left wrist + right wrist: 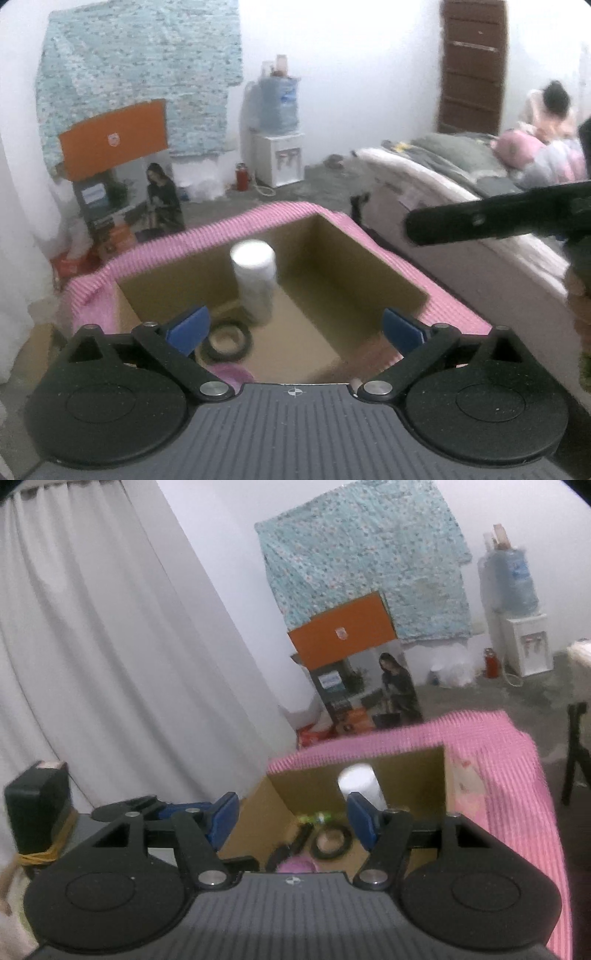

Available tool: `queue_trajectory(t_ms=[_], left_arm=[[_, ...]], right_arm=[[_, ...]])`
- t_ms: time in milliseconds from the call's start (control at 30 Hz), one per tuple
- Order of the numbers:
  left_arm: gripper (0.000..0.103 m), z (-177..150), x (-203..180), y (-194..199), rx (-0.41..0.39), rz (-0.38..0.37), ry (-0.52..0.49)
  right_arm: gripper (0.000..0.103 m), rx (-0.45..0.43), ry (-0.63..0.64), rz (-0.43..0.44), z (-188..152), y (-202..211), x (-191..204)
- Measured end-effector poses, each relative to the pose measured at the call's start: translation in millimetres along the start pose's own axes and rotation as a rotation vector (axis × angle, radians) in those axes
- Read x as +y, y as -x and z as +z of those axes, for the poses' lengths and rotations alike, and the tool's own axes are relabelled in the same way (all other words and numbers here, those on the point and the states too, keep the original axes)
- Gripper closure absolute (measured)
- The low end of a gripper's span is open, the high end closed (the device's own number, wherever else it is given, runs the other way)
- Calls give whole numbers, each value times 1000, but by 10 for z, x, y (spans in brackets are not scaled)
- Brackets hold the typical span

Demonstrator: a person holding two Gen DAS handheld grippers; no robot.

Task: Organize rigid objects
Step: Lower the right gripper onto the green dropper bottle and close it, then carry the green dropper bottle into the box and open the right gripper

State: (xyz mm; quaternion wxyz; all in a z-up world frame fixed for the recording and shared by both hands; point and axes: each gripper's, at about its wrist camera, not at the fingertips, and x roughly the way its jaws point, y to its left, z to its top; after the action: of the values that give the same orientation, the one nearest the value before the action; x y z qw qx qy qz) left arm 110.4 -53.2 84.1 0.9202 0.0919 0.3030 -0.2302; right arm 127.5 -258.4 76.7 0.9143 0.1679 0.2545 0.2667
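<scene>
An open cardboard box (pixel 388 273) sits on a pink striped cloth (pixel 258 218). Inside it stand a white cylindrical bottle (pixel 255 280) and lie a black ring (pixel 227 341) and a pink object (pixel 232 371). My left gripper (pixel 295 328) is open and empty above the box's near edge. In the right wrist view the box (pixel 306 786) holds the white bottle (pixel 360 781), the black ring (pixel 332 840), a green item (pixel 314 816), black pieces (pixel 291 845) and the pink object (pixel 297 864). My right gripper (pixel 291 819) is open and empty over the box.
A bed (pixel 461 177) with bedding lies to the right. A printed carton (pixel 129 192) with an orange flap, a water dispenser (pixel 279 140) and a red canister (pixel 242 177) stand by the far wall. A white curtain (pixel 110 646) hangs on the left. A tripod (pixel 576 749) stands right.
</scene>
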Motion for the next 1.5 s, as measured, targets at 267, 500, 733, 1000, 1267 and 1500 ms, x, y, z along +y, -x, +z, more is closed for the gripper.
queue_trajectory(t_ms=[267, 500, 733, 1000, 1267, 1500], left_arm=[[28, -484, -349, -224, 49, -40, -84], [54, -597, -442, -481, 93, 16, -128], [78, -670, -406, -613, 145, -4, -59], [81, -676, -430, -624, 116, -55, -1], [79, -696, -559, -627, 102, -137, 18], [74, -727, -708, -651, 89, -73, -98]], right_arm=[[48, 115, -45, -49, -632, -317, -97], [59, 171, -29, -47, -832, -570, -134], [81, 228, -22, -27, -941, -782, -171], [82, 224, -1, -40, -944, -689, -207], [83, 228, -8, -89, -959, -465, -282], [80, 228, 6, -110, -944, -501, -269]])
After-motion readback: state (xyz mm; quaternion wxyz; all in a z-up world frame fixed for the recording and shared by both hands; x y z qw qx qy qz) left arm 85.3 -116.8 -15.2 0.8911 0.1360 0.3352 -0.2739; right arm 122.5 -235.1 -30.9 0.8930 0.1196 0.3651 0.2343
